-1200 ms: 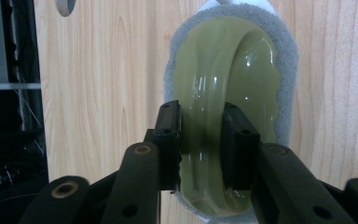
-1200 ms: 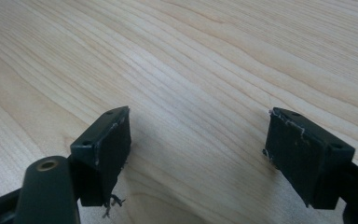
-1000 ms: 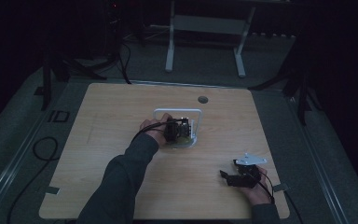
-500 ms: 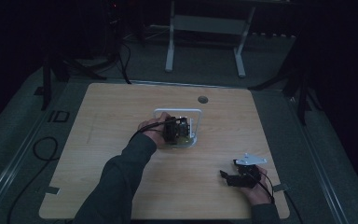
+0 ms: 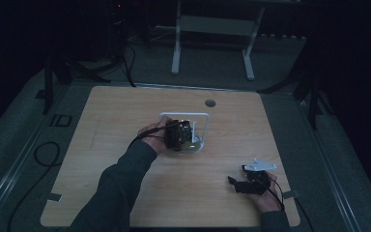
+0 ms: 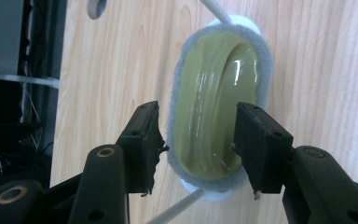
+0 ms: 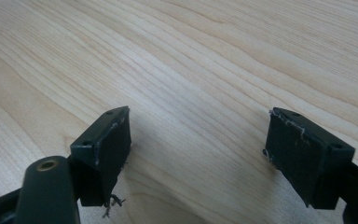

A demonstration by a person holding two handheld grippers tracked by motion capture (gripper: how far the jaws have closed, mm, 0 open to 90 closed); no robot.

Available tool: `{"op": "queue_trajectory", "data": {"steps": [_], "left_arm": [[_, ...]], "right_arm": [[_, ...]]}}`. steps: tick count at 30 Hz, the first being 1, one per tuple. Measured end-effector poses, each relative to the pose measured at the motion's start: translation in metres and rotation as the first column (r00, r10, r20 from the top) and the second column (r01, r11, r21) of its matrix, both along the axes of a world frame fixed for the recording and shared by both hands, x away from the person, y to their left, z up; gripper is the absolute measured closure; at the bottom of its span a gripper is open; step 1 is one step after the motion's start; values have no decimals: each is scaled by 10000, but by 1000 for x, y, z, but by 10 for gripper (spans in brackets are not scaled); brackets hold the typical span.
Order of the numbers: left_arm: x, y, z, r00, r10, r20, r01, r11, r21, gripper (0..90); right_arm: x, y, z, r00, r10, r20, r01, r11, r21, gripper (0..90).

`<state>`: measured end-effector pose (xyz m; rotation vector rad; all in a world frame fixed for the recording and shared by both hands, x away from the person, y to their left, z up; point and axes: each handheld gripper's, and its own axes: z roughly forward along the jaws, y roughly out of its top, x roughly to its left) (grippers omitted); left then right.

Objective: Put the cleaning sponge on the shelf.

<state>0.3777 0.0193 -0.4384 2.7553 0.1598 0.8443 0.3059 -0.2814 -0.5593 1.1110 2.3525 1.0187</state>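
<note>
Olive-green and glossy, a shallow oval dish (image 6: 216, 112) with a fuzzy grey rim sits on a white wire stand (image 5: 186, 117) near the middle of the pale wooden worktop (image 5: 125, 111). The left claw (image 6: 198, 140) hangs just above it, looking straight down. Its jaws have just been opening and now stand apart, one outside the felt edge, the other over the shiny inside; neither pad seems to press on the dish, which rests on the stand's round white foot.

The dish looks set down, and the step in hand is letting go. To do it well, I would lift the claw straight up, jaws wide, so no pad catches the soft rim and tips the dish off its thin wire.

Over at the near right corner the right claw (image 7: 198, 158) rests low above bare wood, jaws wide apart and holding nothing. Its black pads are frayed at the edges, with loose threads hanging. The worktop grain runs in long, light streaks, smooth and matt.
</note>
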Motion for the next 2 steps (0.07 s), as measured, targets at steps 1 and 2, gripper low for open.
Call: {"op": "queue_trajectory", "data": {"steps": [1,2], "left_arm": [[-5,3,4,10000,55,53,-54,9998,-164,504],[-5,3,4,10000,55,53,-54,9998,-164,504]], "right_arm": [[0,0,0,10000,3,0,-3,10000,3,217],[0,0,0,10000,3,0,-3,10000,3,217]]}}
